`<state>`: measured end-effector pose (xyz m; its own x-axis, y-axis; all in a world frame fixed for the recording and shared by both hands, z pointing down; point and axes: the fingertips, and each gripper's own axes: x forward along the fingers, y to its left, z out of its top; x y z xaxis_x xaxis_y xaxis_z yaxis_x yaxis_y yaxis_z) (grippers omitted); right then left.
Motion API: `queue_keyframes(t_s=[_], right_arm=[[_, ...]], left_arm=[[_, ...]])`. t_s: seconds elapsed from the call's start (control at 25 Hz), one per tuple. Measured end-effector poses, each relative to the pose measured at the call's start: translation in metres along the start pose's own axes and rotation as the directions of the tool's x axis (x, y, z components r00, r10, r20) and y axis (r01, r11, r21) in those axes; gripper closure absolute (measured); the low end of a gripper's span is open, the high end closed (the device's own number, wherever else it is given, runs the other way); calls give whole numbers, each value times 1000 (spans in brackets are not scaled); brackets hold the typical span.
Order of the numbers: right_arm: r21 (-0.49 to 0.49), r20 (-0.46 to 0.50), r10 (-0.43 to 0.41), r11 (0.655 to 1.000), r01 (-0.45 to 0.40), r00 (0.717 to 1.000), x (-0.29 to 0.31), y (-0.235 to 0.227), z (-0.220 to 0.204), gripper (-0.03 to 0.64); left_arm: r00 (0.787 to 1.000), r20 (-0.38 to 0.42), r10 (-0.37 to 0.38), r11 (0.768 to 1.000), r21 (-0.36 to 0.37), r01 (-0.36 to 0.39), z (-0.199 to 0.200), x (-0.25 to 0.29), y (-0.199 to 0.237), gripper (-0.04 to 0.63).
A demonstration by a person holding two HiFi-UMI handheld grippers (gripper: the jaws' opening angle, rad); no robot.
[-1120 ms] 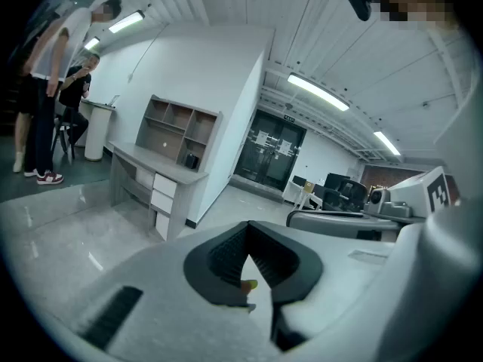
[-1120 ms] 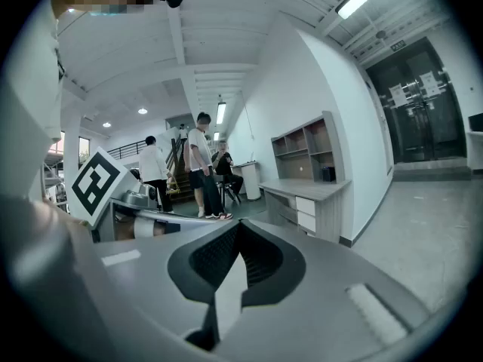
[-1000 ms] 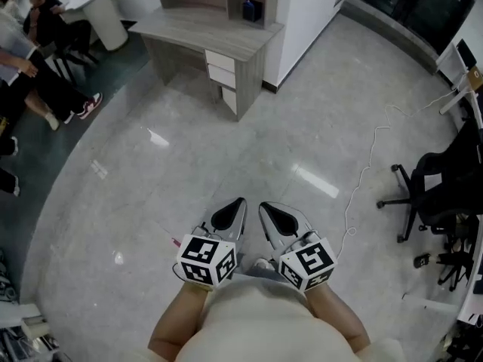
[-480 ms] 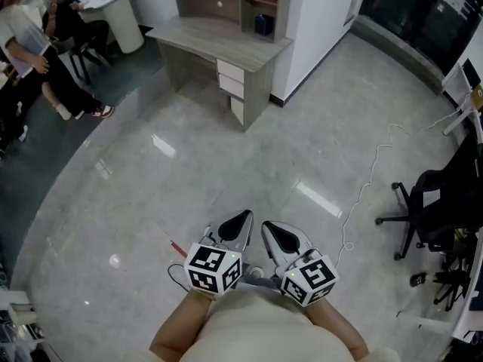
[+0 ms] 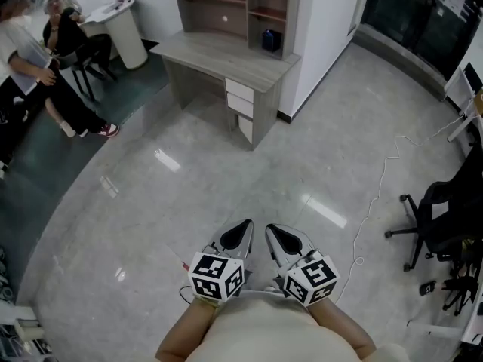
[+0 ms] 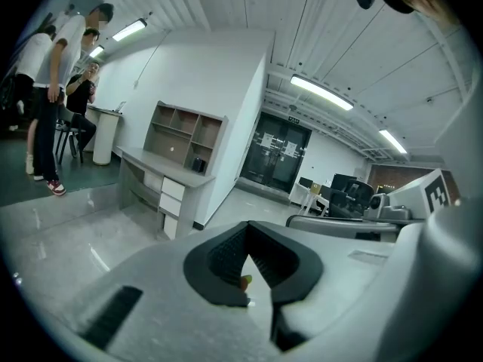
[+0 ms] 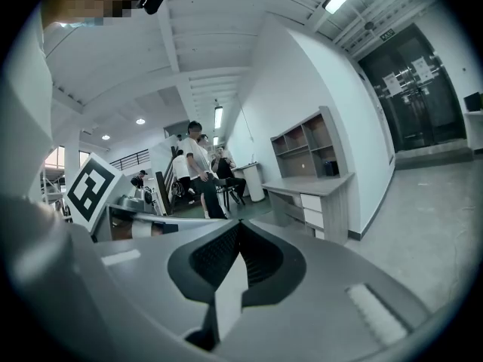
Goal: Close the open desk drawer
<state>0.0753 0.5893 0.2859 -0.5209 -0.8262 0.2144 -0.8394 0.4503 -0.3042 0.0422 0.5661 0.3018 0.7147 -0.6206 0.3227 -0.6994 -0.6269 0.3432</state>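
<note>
Desk drawers point(image 5: 241, 100) sat upper centre of the head view under the worktop point(image 5: 219, 55), well apart from both grippers; which one stood open was too small to tell. Left gripper point(image 5: 243, 227) and right gripper point(image 5: 272, 230) fingers were clenched on nothing. The drawer was likely rigid and free-sliding: push flat on its front.

The grey floor point(image 5: 226, 179) lies open between you and the desk point(image 5: 219, 55), giving a straight, clear way to its drawer stack point(image 5: 240, 100). A white wall corner point(image 5: 321, 36) stands just beside the drawers on the right. People point(image 5: 45, 59) crowd your left. On your right, a white cable point(image 5: 375, 202) trails over the floor near a black office chair point(image 5: 441, 210).
</note>
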Motion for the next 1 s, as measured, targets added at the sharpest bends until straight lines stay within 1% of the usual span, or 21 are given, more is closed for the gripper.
queue_keyframes(t_s=[0.12, 0.24, 0.52, 0.76, 0.88, 1.0], right_arm=[[-1, 7, 6, 1000, -6, 1000, 35, 0, 16, 611], [-18, 10, -6, 1000, 6, 1000, 70, 2, 29, 611], [9, 22, -84, 996, 84, 996, 142, -1, 50, 611], [27, 27, -135, 991, 134, 990, 189, 1, 58, 611], [32, 22, -145, 989, 144, 989, 207, 3, 58, 611], [37, 16, -150, 988, 149, 989, 222, 6, 57, 611]], left_arm=[[1000, -3, -13, 1000, 26, 13, 22, 10, 26, 594], [999, -4, -32, 999, 31, 32, 44, 20, 55, 594], [997, -36, -73, 997, 38, 74, 79, 38, 119, 594], [992, -56, -111, 992, 45, 114, 97, 45, 162, 594], [991, -61, -116, 992, 44, 119, 101, 47, 182, 594], [991, -67, -115, 993, 29, 118, 103, 47, 199, 594]])
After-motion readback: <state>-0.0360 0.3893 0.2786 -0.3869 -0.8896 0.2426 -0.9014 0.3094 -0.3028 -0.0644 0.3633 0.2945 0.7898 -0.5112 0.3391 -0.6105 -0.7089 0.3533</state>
